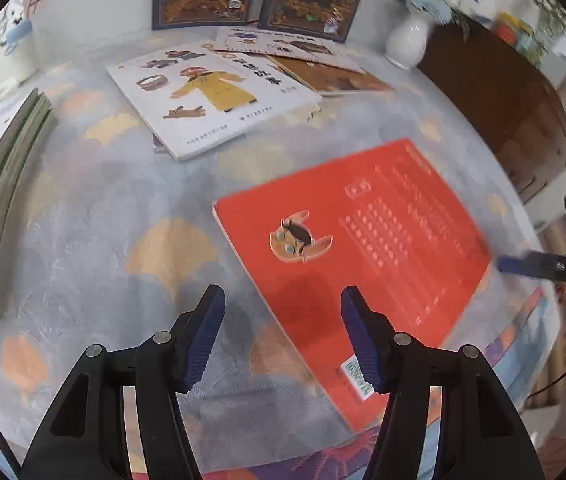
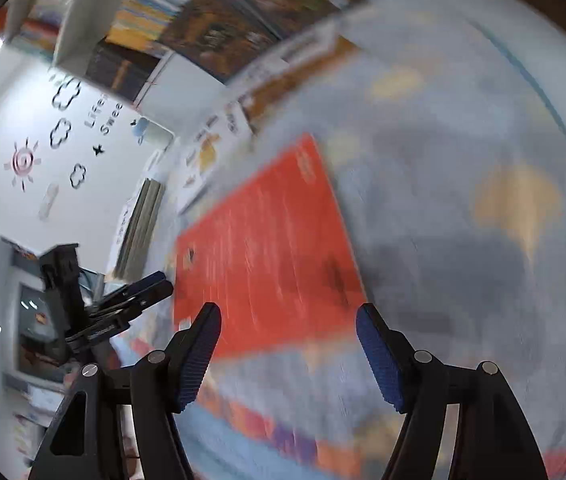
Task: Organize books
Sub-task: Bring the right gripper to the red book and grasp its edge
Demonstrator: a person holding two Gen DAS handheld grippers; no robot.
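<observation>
Flat on the patterned table cloth [image 1: 95, 200] lies a thin red book [image 1: 355, 248], its cover showing a small cartoon face and rows of pale text. Left claw [image 1: 283, 336] and right claw [image 2: 289, 354] both hover over its near edge, gaping and empty.

Looks like a kid's room or a reading corner at home. There's a table with a soft, pastel cloud-pattern cloth [image 1: 95, 208], picture books [image 1: 211, 100] scattered on it, and a white vase [image 1: 405, 42] of flowers at the back. A white wall [image 2: 7, 120] has sun, cloud and star decals plus some lettering, and a white bookshelf [image 2: 79, 12] up top is crammed with colourful spines.
</observation>
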